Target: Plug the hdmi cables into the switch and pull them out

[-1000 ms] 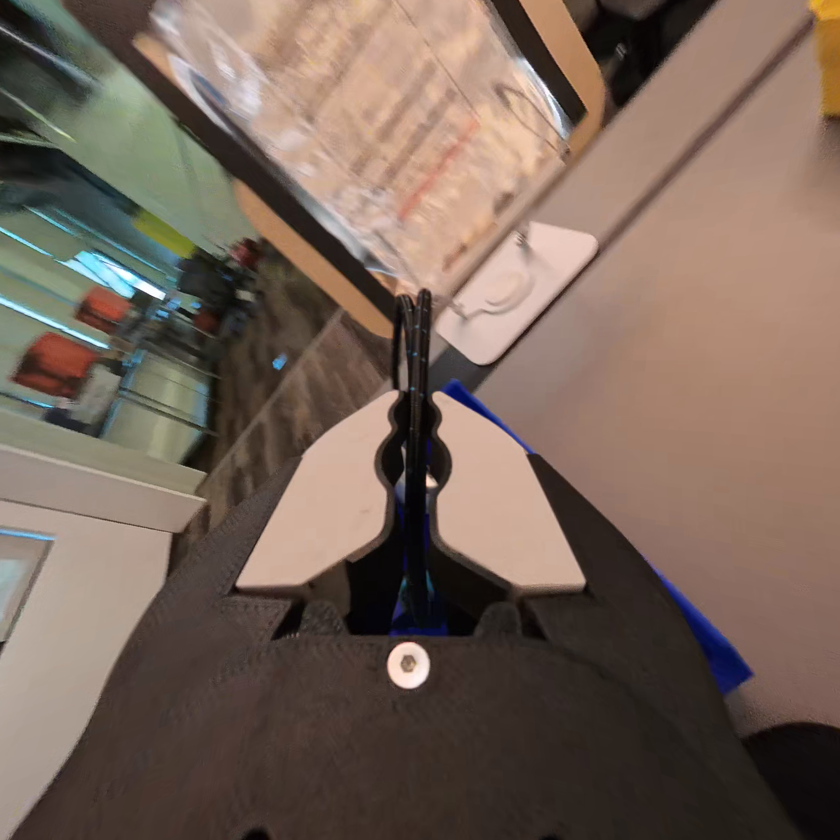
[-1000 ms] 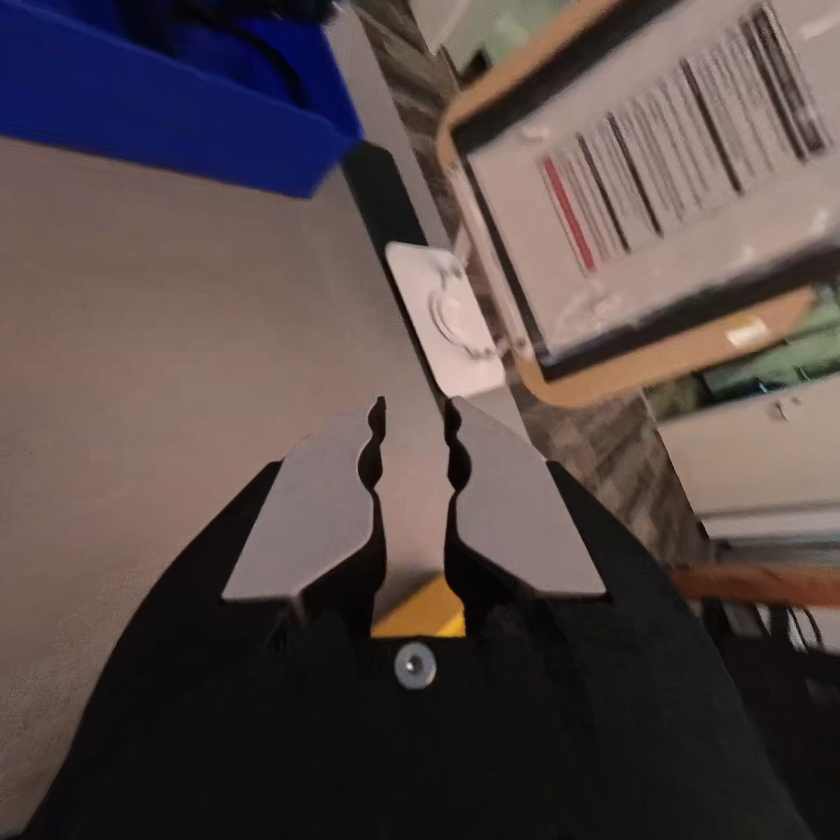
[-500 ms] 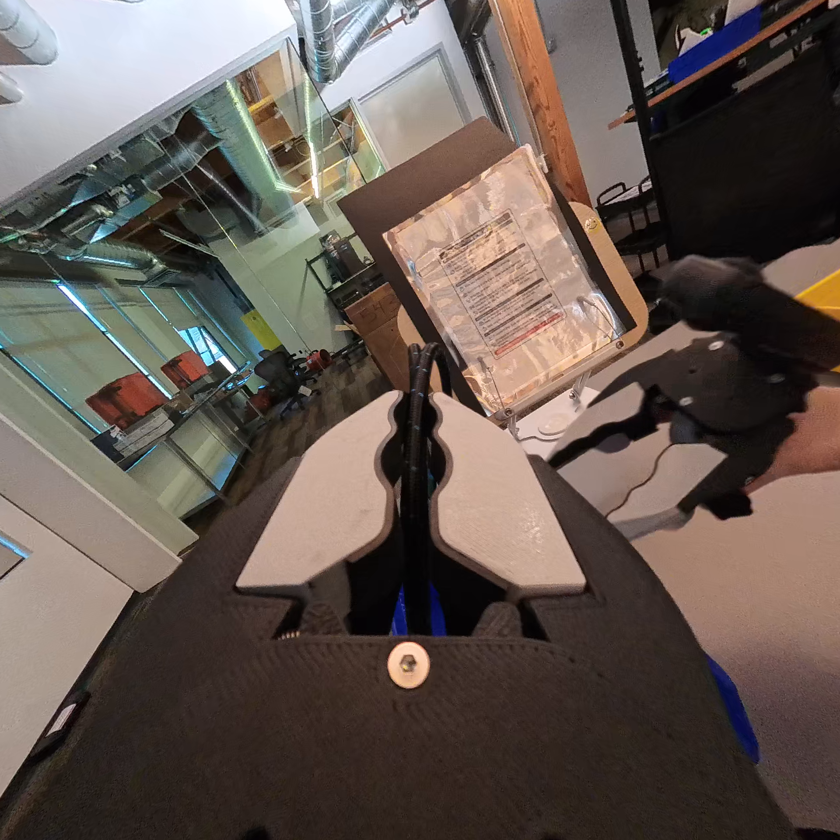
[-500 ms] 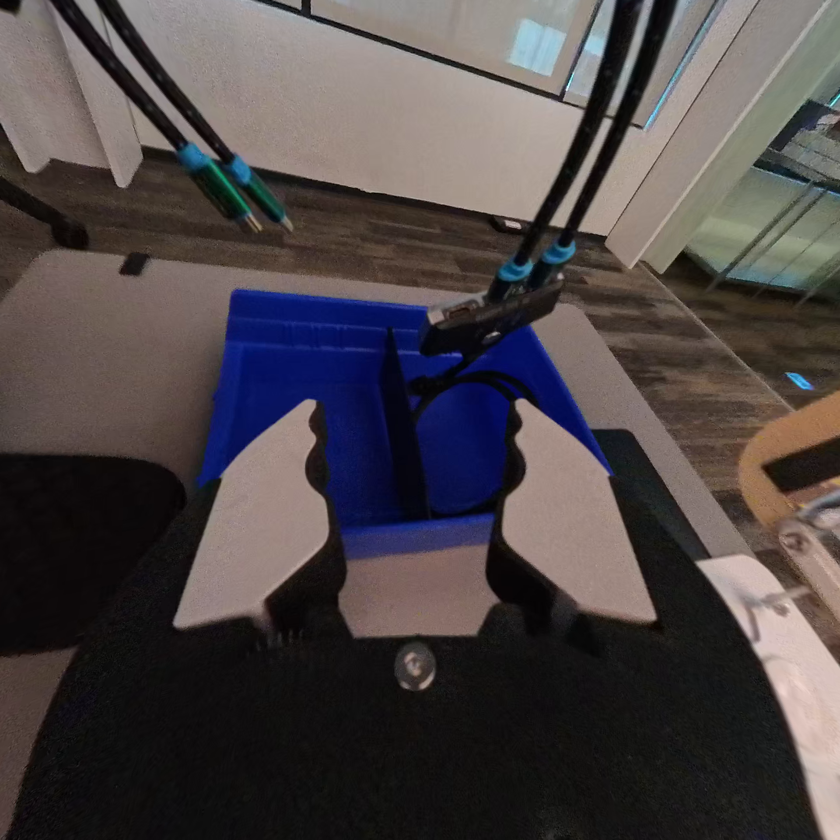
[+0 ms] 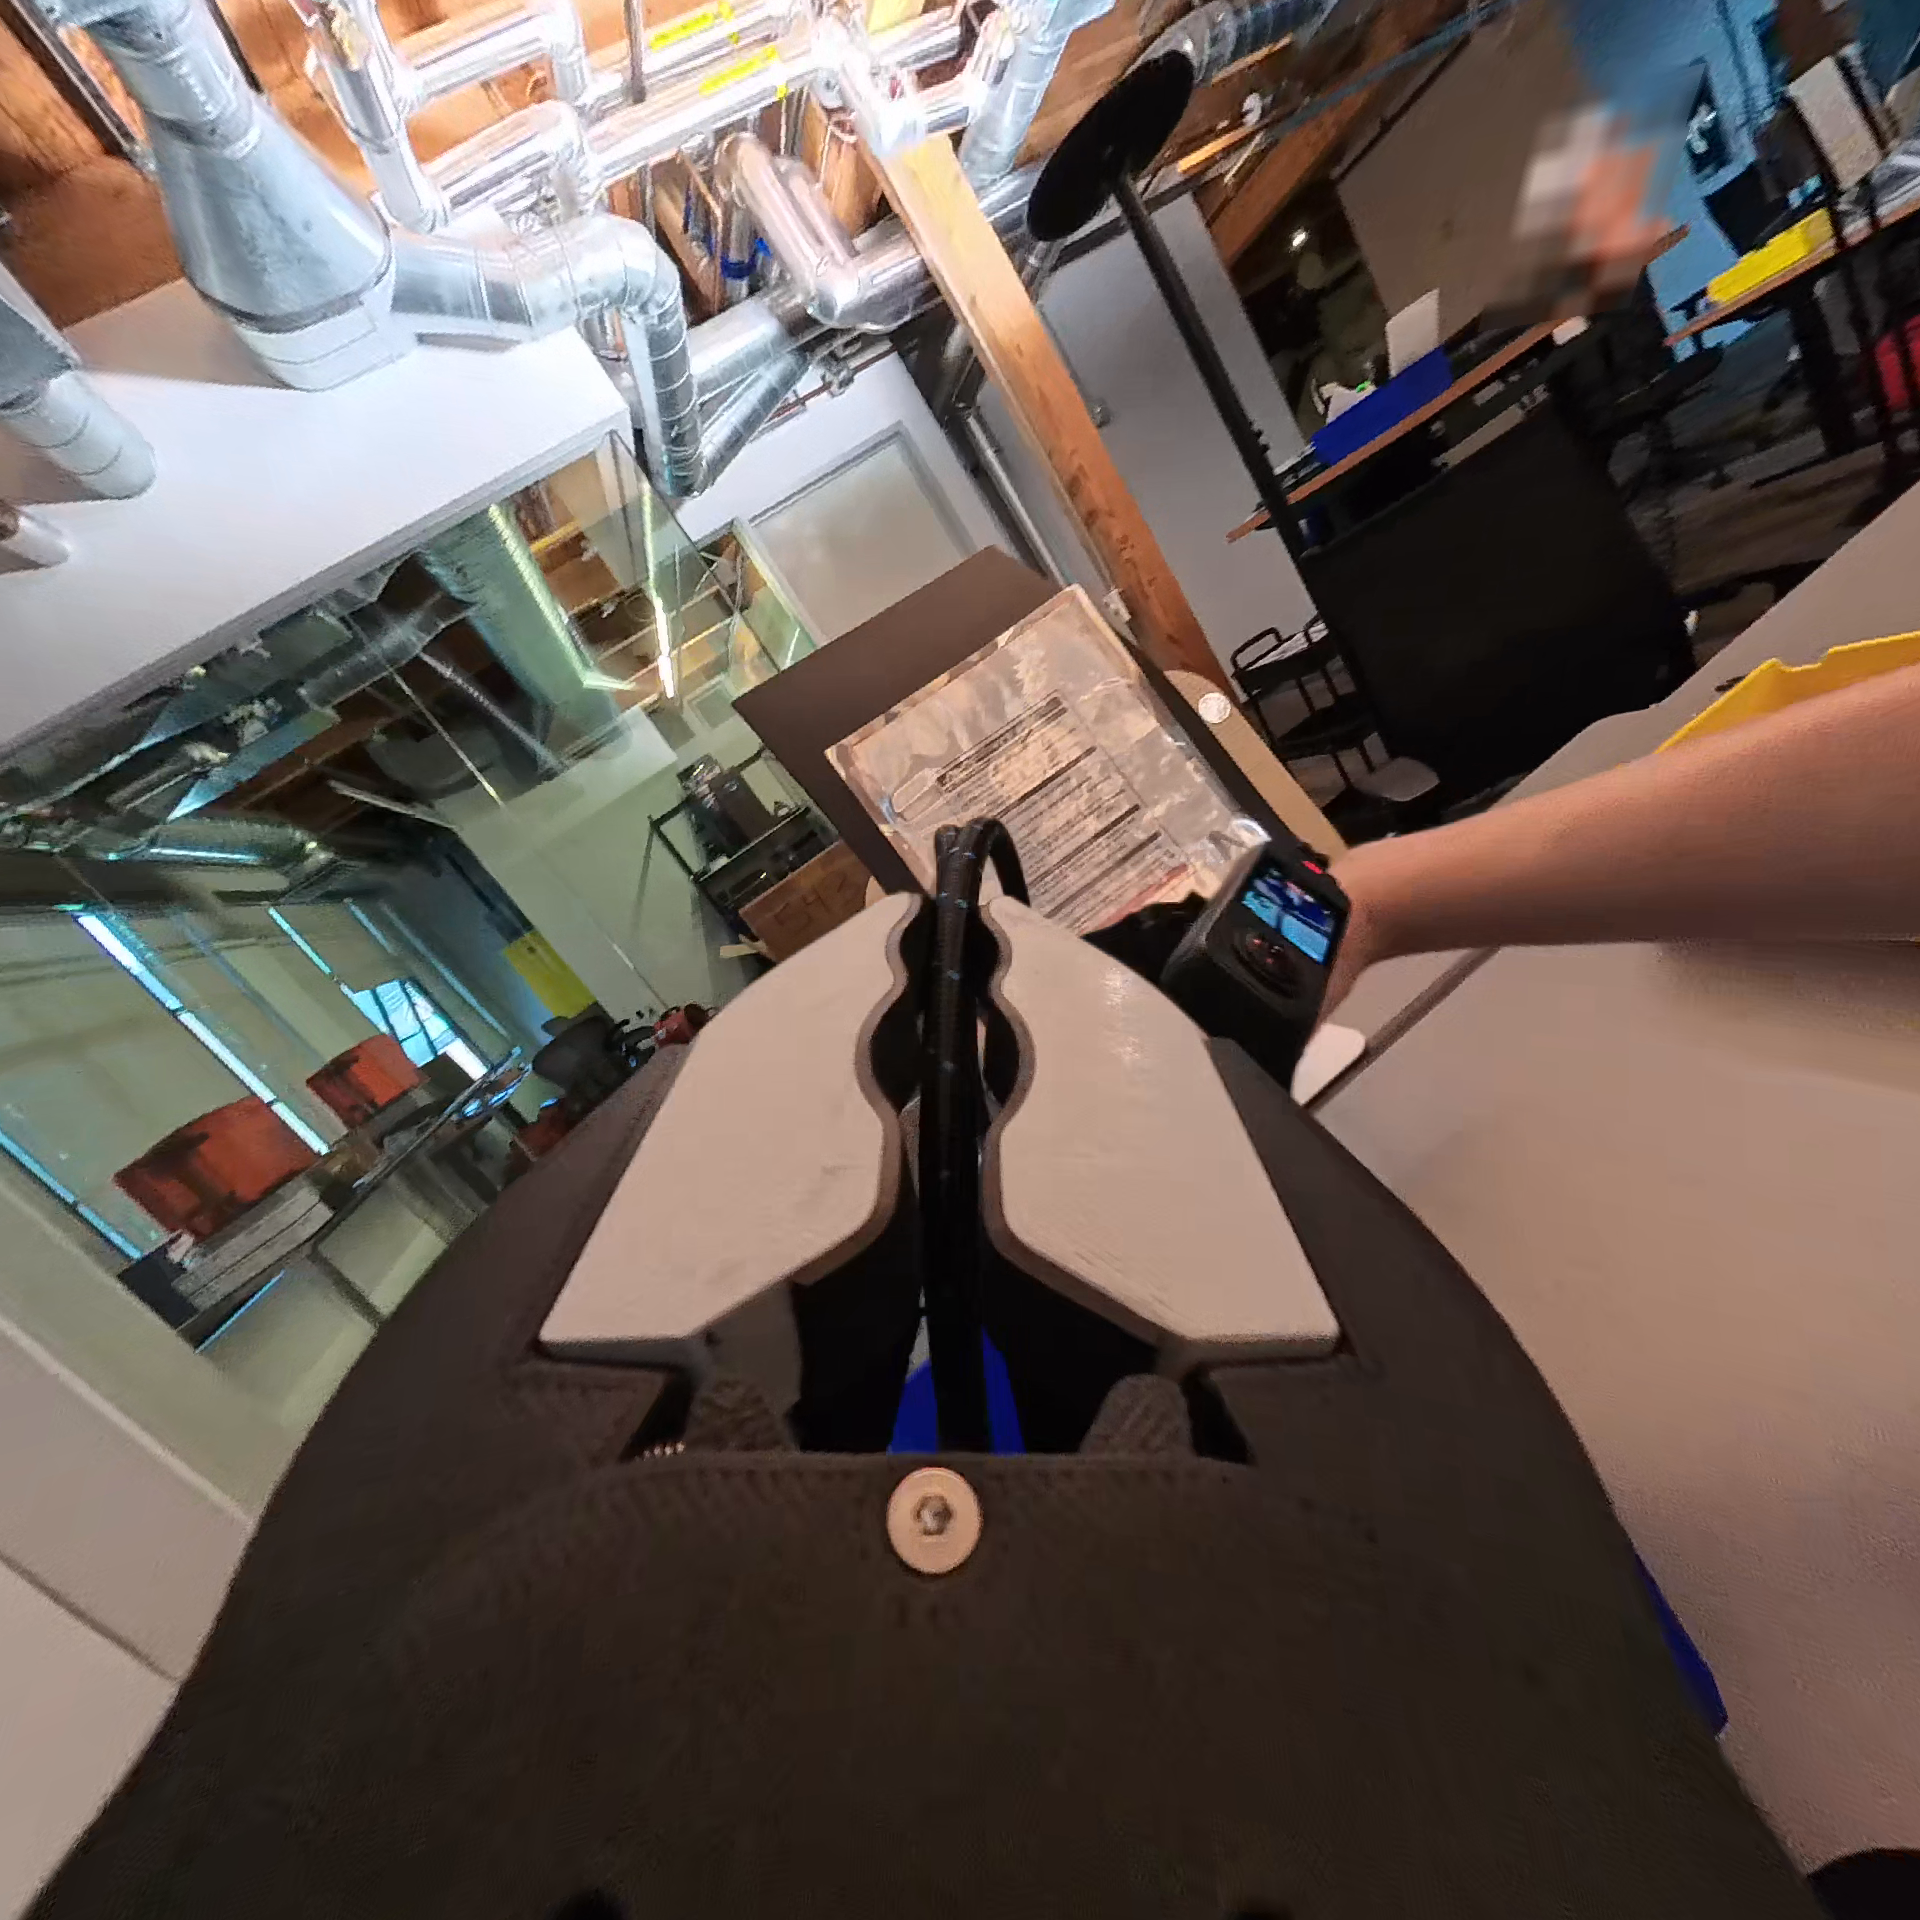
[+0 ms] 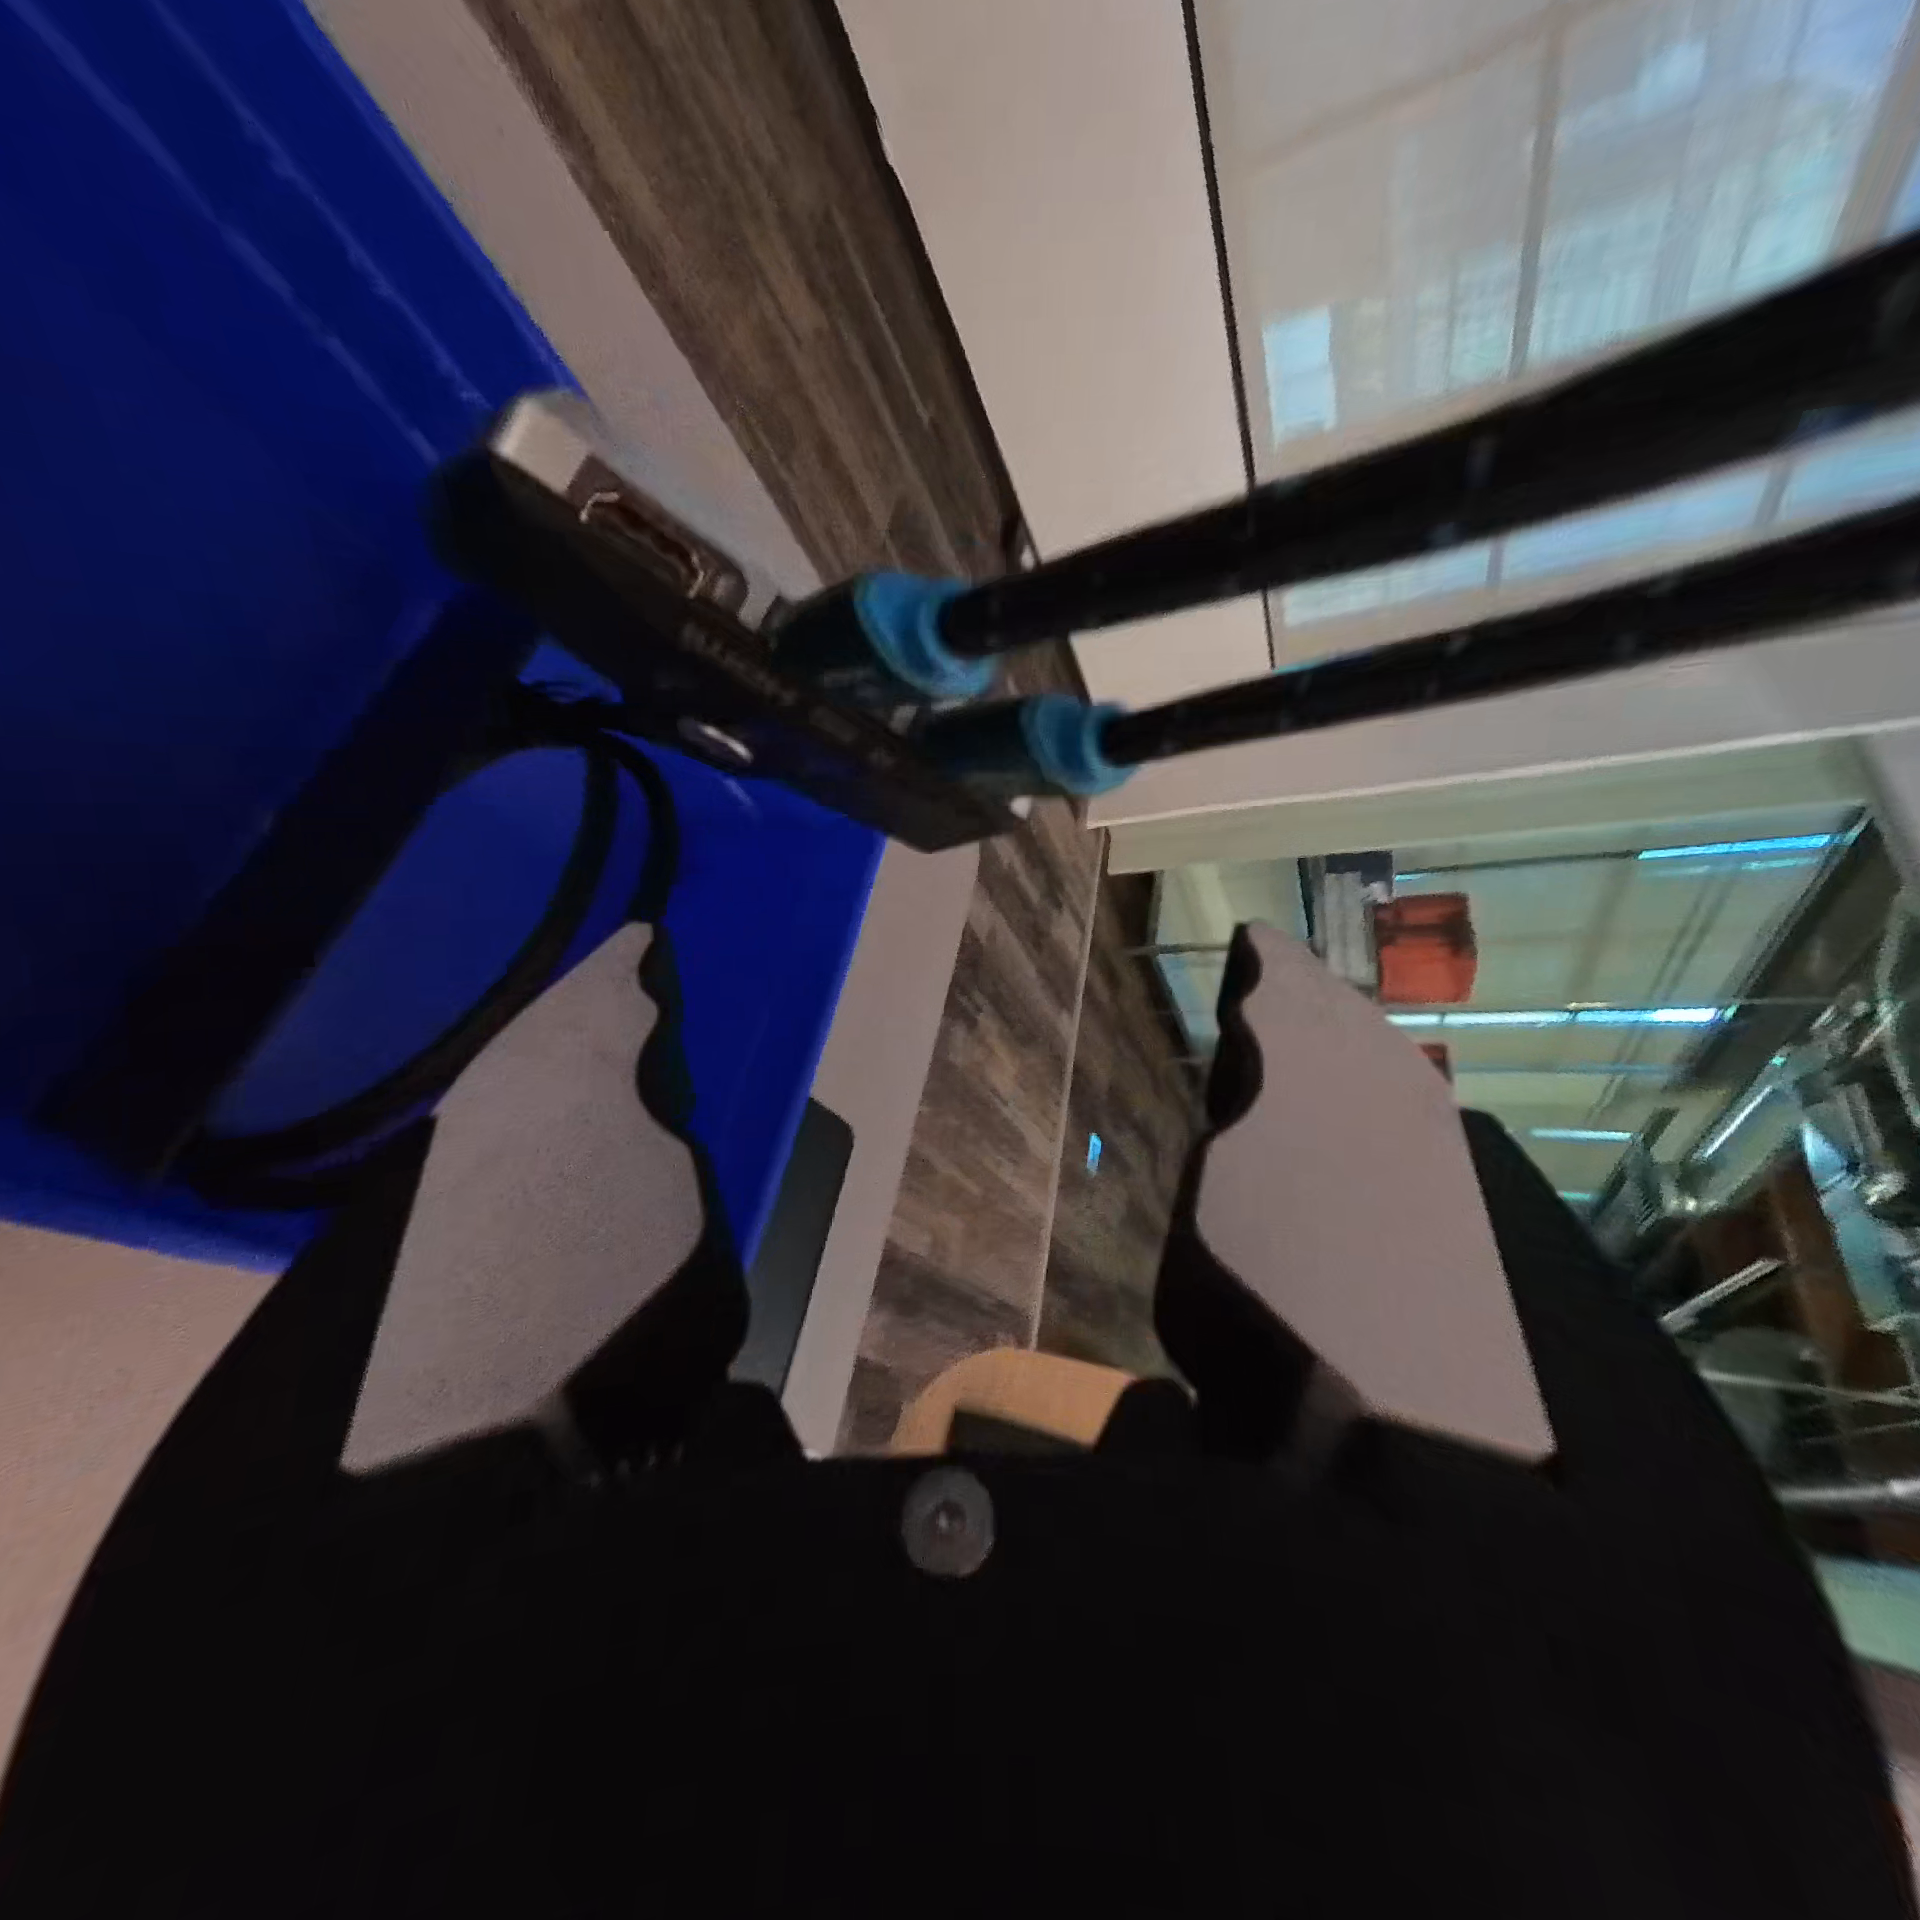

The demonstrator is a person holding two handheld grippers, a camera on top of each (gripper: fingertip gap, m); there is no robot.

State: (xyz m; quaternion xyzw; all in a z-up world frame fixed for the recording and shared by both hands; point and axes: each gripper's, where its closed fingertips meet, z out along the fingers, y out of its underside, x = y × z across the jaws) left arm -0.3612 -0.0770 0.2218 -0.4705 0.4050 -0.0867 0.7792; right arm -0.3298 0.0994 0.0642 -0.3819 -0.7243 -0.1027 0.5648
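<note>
My left gripper [image 5: 951,914] is shut on black braided HDMI cables [image 5: 951,1049], held high and pointing up at the room. In the right wrist view two black cables [image 6: 1455,530] with blue collars are plugged into a small black switch [image 6: 665,623] that hangs from them above a blue bin [image 6: 208,520]. One port on the switch is free. A thin black cord [image 6: 582,935] loops from the switch into the bin. My right gripper [image 6: 940,956] is open and empty, just below the switch.
The grey table [image 5: 1662,1195] lies to the right in the left wrist view, with a yellow bin [image 5: 1808,681] and a sign stand [image 5: 1039,790] at its far edge. A person's forearm [image 5: 1621,842] and the right gripper's camera [image 5: 1273,935] reach across it.
My left gripper has tilted upward with the cables. My right gripper has opened wide, swung toward the blue bin and come close under the hanging switch.
</note>
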